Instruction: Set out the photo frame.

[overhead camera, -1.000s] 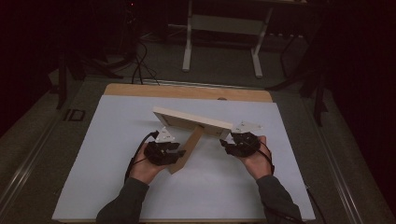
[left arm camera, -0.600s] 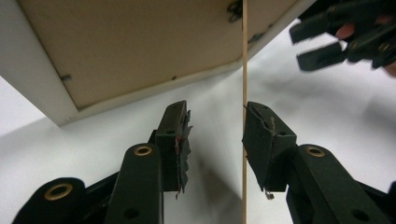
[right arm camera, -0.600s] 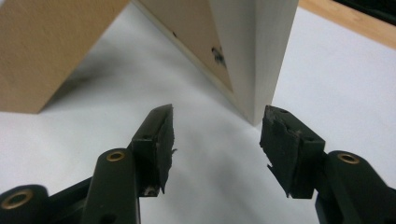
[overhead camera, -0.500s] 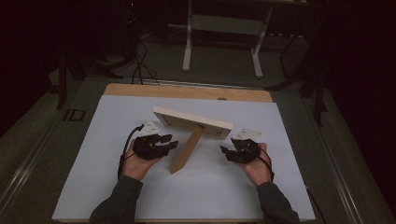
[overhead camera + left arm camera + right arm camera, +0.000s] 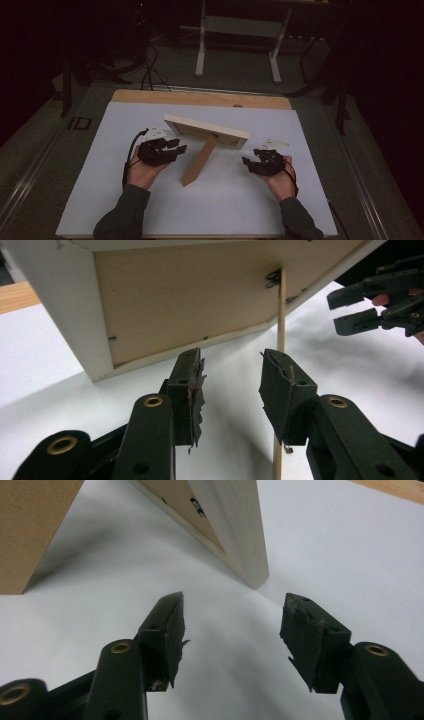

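A wooden frame (image 5: 206, 131) stood on the white sheet (image 5: 100, 165) covering the table (image 5: 200, 97), leaning back on its prop (image 5: 200, 161), a flat wooden strip that ran from the frame's back down to the sheet on the person's side. The frame's brown backing (image 5: 190, 295) (a plain board held in by small metal clips) faced the person. The left gripper (image 5: 176, 148) hung just to the left of the prop, near the frame's back, its jaws spread with nothing between them; in the left gripper view (image 5: 230, 385) the thin edge of the prop rose just beyond its right jaw. The right gripper (image 5: 251, 164) sat near the frame's right end, apart from it, jaws likewise spread and empty (image 5: 232, 625).
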{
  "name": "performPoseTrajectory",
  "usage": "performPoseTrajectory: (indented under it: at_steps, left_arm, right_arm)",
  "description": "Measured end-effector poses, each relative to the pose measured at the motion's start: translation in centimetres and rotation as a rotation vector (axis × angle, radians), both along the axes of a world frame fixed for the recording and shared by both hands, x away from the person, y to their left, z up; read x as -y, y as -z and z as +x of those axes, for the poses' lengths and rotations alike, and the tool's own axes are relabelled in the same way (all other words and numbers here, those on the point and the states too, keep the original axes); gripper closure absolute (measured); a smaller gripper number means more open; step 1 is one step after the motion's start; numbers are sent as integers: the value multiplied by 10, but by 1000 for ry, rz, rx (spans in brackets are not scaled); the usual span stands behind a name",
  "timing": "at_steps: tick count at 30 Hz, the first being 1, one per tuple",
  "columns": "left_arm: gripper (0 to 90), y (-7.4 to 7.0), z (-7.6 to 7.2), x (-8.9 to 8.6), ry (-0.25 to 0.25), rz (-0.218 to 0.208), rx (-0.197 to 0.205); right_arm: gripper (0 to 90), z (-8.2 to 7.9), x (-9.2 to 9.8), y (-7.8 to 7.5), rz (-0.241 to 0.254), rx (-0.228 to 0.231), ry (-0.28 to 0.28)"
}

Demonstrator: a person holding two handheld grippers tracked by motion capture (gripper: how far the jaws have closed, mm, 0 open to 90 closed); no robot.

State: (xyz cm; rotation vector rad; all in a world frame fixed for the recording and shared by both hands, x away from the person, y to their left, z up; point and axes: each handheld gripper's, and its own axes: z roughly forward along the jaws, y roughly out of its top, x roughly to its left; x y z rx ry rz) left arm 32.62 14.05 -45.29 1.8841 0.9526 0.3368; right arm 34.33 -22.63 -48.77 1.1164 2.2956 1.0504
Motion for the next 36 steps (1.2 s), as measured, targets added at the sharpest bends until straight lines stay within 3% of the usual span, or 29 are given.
performPoseTrajectory:
  at_steps: [8,14,19,27,31,36]
  left_arm:
    - [651,-2,4,0,-14,-2,-12]
    - [675,-4,8,4,-22,-1,-12]
    - [678,-7,12,6,-24,-10,-13]
    - [694,-12,16,11,-40,3,7]
    - [725,-13,19,12,-59,7,8]
    - [804,-13,22,14,-83,37,10]
  right_arm:
    - [488,0,4,-1,1,3,13]
    - [553,0,8,-8,45,7,-3]
    - [592,2,7,-14,72,25,22]
    - [729,4,5,-20,95,58,41]
    - [899,6,5,-25,127,73,52]
    - [900,8,3,-31,152,88,58]
